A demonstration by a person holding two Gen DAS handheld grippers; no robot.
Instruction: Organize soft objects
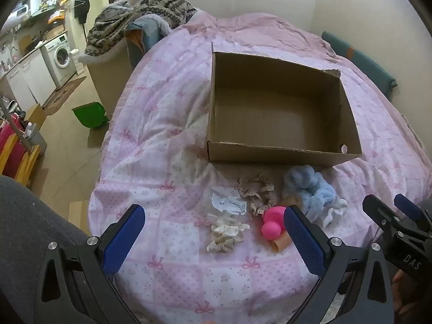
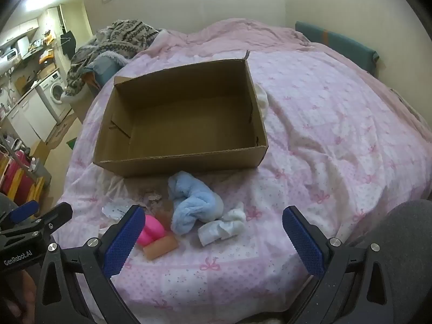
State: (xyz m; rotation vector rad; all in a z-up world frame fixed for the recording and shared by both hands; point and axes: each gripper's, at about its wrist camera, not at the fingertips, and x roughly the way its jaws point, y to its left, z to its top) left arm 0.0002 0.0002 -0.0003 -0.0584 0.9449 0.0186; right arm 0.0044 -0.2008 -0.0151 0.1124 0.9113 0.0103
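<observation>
An empty cardboard box (image 1: pixel 280 113) (image 2: pixel 183 118) sits on the pink quilt. In front of it lie several soft items: a cream scrunchie (image 1: pixel 226 236), a beige lace scrunchie (image 1: pixel 256 191), a clear plastic packet (image 1: pixel 229 205), a pink rubber toy (image 1: pixel 272 221) (image 2: pixel 152 232), a tan piece (image 2: pixel 160 248), a fluffy blue cloth (image 1: pixel 310 189) (image 2: pixel 191 202) and a white sock (image 2: pixel 221 226). My left gripper (image 1: pixel 213 240) hovers open above the cream scrunchie. My right gripper (image 2: pixel 213 240) hovers open above the sock and blue cloth. Neither holds anything.
The bed's left edge drops to the floor, where a green bin (image 1: pixel 90 114) stands. A patterned blanket pile (image 1: pixel 140 16) lies at the bed's far left. A teal cushion (image 2: pixel 334 43) rests against the wall. A grey sleeve (image 1: pixel 27 229) shows at lower left.
</observation>
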